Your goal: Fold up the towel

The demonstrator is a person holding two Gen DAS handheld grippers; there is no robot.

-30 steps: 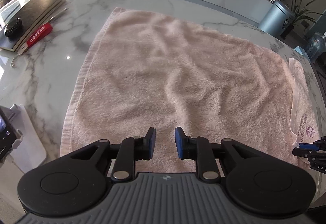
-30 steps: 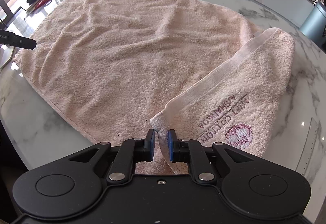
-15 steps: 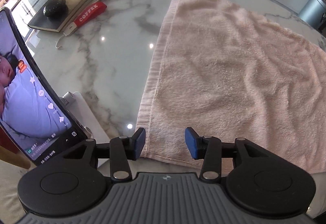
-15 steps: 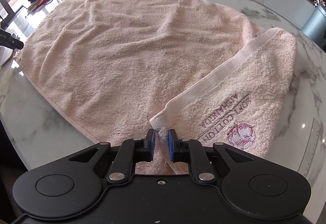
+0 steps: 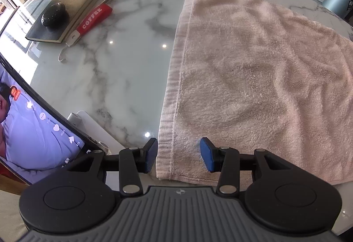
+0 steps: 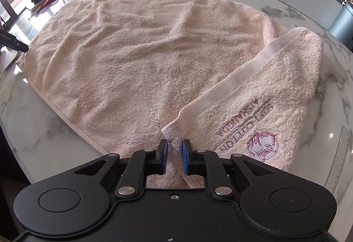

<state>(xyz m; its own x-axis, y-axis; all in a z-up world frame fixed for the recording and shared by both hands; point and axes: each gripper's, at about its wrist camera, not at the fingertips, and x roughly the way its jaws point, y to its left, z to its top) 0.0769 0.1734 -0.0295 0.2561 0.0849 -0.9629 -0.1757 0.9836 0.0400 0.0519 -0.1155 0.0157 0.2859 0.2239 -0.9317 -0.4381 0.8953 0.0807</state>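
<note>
Towel [image 6: 136, 61]: pink terry, spread nearly flat across the marble tabletop [image 5: 123, 65], rumpled in low ridges, with its near right corner [image 6: 174, 131] already turned back so the stitched logo faces up. It looks soft, limp and light; I'd expect it to sag and drag rather than hold any shape, and the thick pile should give the pads plenty of bite. The hemmed corners are the places to take it, both at once, so the edge lifts level.

The right tool [image 6: 173, 156] is nearly closed, pinching that turned-back corner between its blue pads. The left tool [image 5: 178, 155] stands partly open, straddling the near left corner [image 5: 165, 164], one pad off the hem over marble, the other above the cloth; neither presses on it yet.

Whether the left pads touch the tabletop I cannot tell. The towel's far right end is cut off in the left view, and the tool body hides the front edge. A phone [image 5: 37, 131] stands close on the left, cropped at the frame.
</note>
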